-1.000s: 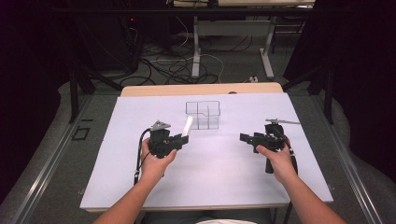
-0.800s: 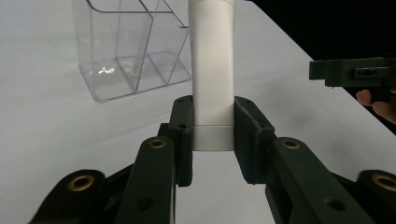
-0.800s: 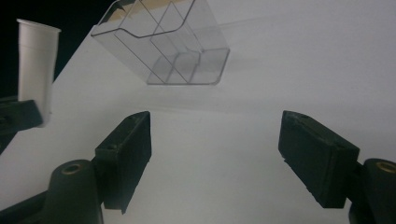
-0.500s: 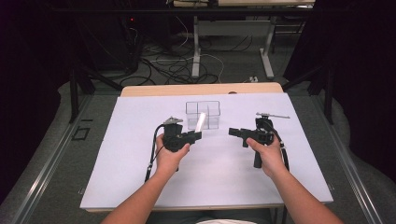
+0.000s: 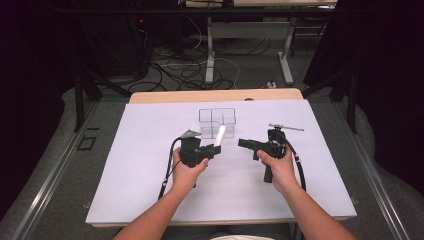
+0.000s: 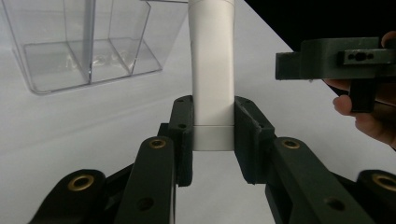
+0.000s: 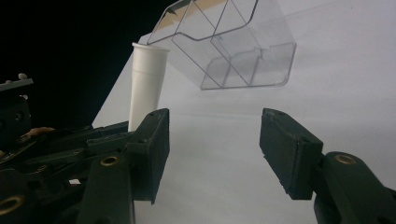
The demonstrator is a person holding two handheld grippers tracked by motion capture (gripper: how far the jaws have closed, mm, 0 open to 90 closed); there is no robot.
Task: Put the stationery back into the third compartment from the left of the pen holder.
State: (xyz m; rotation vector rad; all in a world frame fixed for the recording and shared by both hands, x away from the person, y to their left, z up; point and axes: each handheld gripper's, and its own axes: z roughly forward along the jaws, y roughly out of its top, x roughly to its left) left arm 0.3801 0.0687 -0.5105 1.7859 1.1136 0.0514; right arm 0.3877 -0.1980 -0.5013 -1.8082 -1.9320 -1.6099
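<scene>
A white plastic tube [image 6: 212, 70] stands between the jaws of my left gripper [image 6: 213, 123], which is shut on its lower end. In the high view the left gripper [image 5: 212, 151] holds the tube [image 5: 220, 133] tilted, just in front of a clear divided box [image 5: 217, 120]. My right gripper [image 5: 243, 143] points left at the tube from a short way off. Its jaws have just been closing, and in the right gripper view the gripper [image 7: 215, 140] is open with nothing between the jaws. There the tube [image 7: 145, 86] rises beyond the left jaw.
The clear box [image 6: 88, 46] has several compartments and sits near the back middle of the white table cover [image 5: 150, 190]. Black cables trail from both grippers. Beyond the wooden far edge [image 5: 215, 95] are table legs and floor cables.
Both hands have drawn toward the middle: the left gripper carried the tube to the right, toward the box, and the right gripper moved left. The right jaws have narrowed.
</scene>
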